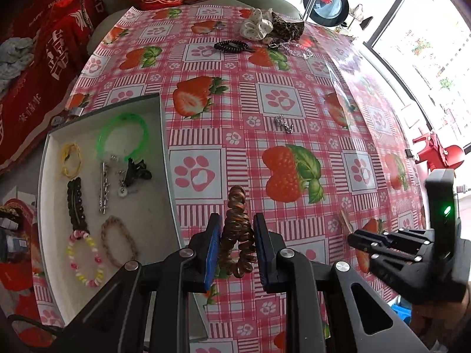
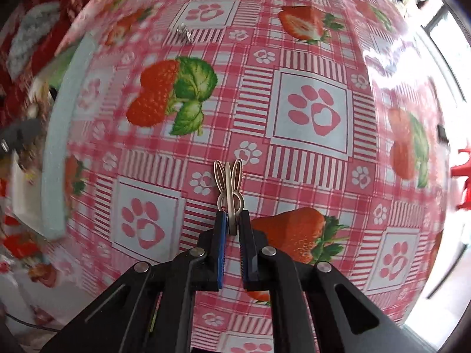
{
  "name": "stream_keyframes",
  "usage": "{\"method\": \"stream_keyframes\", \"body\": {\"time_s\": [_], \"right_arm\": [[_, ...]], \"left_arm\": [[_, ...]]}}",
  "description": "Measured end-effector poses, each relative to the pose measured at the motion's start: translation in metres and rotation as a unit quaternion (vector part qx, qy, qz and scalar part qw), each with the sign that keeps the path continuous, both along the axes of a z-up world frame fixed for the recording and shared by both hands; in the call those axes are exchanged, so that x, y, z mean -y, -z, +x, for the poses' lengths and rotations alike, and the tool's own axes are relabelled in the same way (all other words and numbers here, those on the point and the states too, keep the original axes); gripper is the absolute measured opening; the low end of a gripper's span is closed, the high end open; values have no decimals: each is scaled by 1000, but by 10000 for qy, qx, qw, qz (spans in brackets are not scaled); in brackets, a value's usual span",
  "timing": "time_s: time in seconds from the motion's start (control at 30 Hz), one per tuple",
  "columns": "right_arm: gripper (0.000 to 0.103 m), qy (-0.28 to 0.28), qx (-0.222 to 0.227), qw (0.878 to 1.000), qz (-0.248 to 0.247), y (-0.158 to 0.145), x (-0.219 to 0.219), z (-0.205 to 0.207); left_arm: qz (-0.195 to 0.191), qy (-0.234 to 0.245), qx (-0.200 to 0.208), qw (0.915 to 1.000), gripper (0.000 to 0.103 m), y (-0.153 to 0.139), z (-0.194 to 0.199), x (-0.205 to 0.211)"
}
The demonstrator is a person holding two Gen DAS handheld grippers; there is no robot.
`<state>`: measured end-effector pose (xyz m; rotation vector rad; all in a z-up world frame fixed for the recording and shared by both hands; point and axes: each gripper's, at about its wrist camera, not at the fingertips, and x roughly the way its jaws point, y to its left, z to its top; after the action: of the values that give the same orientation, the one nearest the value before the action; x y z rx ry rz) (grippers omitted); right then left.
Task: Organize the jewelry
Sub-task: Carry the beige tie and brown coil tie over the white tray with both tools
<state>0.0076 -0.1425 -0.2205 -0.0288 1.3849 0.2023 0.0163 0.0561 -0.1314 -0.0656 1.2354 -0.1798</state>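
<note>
My left gripper (image 1: 237,223) is shut on a brown spiral hair tie (image 1: 237,229), held just right of the white tray (image 1: 169,158). The tray holds a green bangle (image 1: 122,138), a yellow band (image 1: 70,158), a black clip (image 1: 137,172), a beaded bracelet (image 1: 85,260) and other pieces. My right gripper (image 2: 232,220) is shut on a silver rabbit-ear hair clip (image 2: 229,188) above the tablecloth; it also shows in the left wrist view (image 1: 353,236), low on the right. The tray's edge (image 2: 59,147) shows blurred at the left of the right wrist view.
On the strawberry tablecloth lie a small silver piece (image 1: 284,123), a black spiral tie (image 1: 231,45), a white scrunchie (image 1: 256,26), a leopard scrunchie (image 1: 287,26) and a silver chain (image 1: 297,50) at the far edge. Red cushions lie to the left.
</note>
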Motion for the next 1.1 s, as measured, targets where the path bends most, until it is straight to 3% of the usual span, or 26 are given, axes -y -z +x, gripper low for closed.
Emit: {"method": "stream_keyframes", "body": {"time_s": [0.17,0.4,0.7,1.1], "right_arm": [[9,153,55,9993,350,-19,7,3],[9,-82,283,9976,624,-53,-6,8],[9,-678,383,9925,944,-73,-67,13],[9,-1418,295,9827,1158,-76,-136,9]], "left_arm": [[-35,-122,-32,9999,29,0,-6,-11],[-31,-346,-10,9994,29,-1,-15,-31],[-2,-733,-36,9973,29,0,-34,-64],[153,-1335,-208,9907,29,12,-67,-119]]}}
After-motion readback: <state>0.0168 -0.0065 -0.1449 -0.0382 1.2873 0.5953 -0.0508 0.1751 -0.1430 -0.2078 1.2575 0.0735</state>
